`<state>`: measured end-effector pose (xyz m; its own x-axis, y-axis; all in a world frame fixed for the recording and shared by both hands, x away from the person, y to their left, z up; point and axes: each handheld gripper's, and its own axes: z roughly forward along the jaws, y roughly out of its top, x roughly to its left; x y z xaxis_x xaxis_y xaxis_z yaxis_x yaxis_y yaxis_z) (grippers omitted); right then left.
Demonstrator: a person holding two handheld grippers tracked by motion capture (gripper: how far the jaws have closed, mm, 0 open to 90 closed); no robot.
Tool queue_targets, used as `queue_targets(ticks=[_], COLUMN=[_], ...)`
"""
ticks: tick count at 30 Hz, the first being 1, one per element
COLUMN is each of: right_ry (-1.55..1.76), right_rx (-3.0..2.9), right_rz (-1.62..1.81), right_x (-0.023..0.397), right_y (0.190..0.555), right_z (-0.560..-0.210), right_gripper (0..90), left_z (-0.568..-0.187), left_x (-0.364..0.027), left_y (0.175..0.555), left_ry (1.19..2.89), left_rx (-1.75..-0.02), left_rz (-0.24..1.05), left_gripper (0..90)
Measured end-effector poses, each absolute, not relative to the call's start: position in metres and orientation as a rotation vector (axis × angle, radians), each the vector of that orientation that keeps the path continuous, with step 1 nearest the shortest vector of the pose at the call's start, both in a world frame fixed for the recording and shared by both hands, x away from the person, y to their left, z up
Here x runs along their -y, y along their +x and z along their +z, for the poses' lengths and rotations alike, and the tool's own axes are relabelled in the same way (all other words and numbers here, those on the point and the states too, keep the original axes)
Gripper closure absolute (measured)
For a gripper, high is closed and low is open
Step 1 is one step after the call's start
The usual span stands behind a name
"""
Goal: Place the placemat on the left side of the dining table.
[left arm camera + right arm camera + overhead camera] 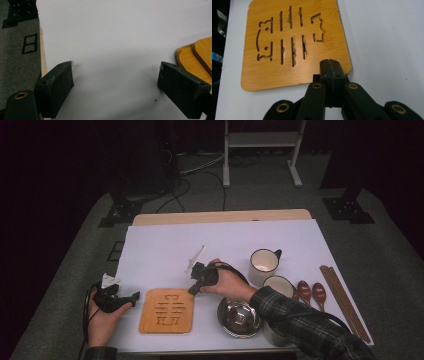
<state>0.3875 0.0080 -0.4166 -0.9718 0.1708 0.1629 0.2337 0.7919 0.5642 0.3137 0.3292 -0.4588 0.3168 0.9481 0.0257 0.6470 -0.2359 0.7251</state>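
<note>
White paper covers the table (220, 240), its far half bare and open. Along the near edge lies a bamboo trivet (166, 310), well clear of the steel bowl (240, 316), mugs (263, 265), spoons and chopsticks at the right. At the paper's left edge rests the left gripper (131, 298), jaws wide apart on nothing — its own view catches the trivet's rounded corner. Pressed together, the right gripper (192, 291) sits over the trivet's far right corner — whether it touches is unclear; its view shows the cut-out slots.
</note>
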Motion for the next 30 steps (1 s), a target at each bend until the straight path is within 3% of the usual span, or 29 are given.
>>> queue_targets(ticks=[30], right_ry=[-0.308], right_rx=[2.924], right_rz=[-0.807], right_x=[-0.017], right_y=[0.383], right_z=[-0.428], right_gripper=[89.6], left_z=[-0.459], left_x=[-0.329], left_y=[0.314], left_ry=[1.976], left_rx=[-1.406], left_rz=[0.630], left_gripper=[11.8])
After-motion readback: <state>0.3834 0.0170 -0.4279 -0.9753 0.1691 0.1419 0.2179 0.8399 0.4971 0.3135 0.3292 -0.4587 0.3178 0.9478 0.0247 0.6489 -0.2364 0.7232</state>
